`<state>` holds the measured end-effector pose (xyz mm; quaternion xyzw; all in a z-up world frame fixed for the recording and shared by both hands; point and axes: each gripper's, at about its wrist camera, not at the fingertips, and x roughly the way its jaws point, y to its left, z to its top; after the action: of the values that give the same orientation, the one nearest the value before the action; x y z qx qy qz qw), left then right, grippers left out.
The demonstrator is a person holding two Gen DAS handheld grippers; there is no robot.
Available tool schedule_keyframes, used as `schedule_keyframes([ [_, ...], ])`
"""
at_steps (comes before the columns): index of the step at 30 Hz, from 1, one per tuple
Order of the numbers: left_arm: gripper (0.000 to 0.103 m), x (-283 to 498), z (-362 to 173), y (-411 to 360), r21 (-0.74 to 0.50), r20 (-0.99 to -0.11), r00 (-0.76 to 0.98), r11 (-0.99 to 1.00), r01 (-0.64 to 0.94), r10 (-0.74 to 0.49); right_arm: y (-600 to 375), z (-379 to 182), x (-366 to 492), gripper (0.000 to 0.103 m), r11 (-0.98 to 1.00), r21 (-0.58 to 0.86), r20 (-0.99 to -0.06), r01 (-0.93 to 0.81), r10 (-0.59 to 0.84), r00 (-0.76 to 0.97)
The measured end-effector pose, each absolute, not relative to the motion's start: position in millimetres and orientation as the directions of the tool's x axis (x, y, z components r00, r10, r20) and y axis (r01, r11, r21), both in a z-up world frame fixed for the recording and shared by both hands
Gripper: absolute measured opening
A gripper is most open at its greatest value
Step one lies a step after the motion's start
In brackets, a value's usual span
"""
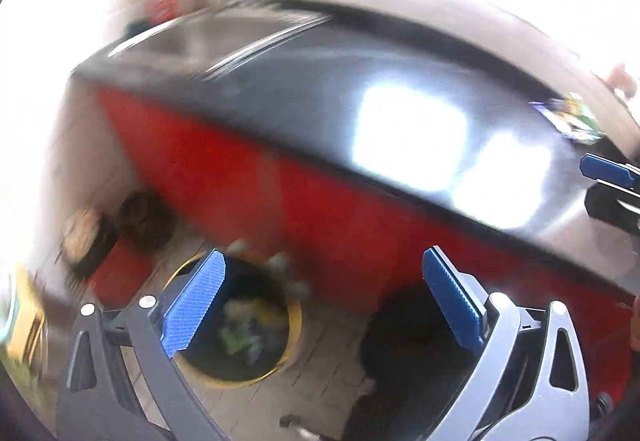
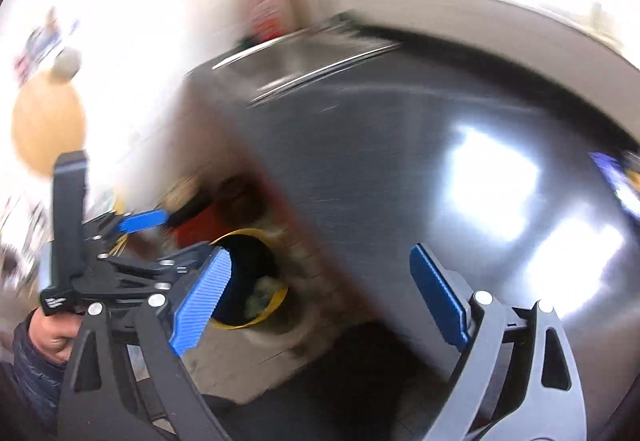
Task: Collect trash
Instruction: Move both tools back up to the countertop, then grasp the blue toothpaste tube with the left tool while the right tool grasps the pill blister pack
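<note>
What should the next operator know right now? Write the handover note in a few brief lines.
Left tongs: open, nothing between them.
Right tongs: open, nothing between them.
Yellow-rimmed bin stands on the floor beside the red-fronted counter; it already holds some blurred trash.
Colourful wrapper lies on the countertop near its far right edge.
Done: some trash is in the bin.
Left: probably pick up the wrapper and drop it in. Frames are motion-blurred, so check the counter for smaller bits.
</note>
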<state>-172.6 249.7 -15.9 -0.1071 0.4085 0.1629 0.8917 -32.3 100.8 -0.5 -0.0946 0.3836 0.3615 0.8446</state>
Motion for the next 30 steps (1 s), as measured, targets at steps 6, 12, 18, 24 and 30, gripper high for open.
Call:
schedule_keyframes([
  [6,0.096,-81,7,154,-0.057,-0.738,0.671,0.986,-0.159,0.066,-48,20,5,0.089,0.919,0.070,-0.690,-0.388,0.326,0.647],
  [12,0.096,2,15,41,-0.052,-0.738,0.669,0.996,0.069,-0.085,-168,20,28,0.089,0.989,0.045,-0.697,-0.141,0.132,0.705],
  [18,0.096,68,2,-46,0.036,-0.754,0.653,0.989,0.146,-0.069,-229,17,44,0.089,0.998,0.045,-0.708,-0.046,0.064,0.703],
  [24,0.096,126,-18,-73,0.014,-0.787,0.615,0.995,0.099,-0.050,-249,10,66,0.089,0.999,0.051,-0.721,-0.018,0.049,0.691],
  [30,0.096,189,-39,-95,0.030,-0.817,0.576,0.997,0.066,-0.014,-272,1,109,0.089,0.997,0.080,-0.750,0.004,0.058,0.659],
])
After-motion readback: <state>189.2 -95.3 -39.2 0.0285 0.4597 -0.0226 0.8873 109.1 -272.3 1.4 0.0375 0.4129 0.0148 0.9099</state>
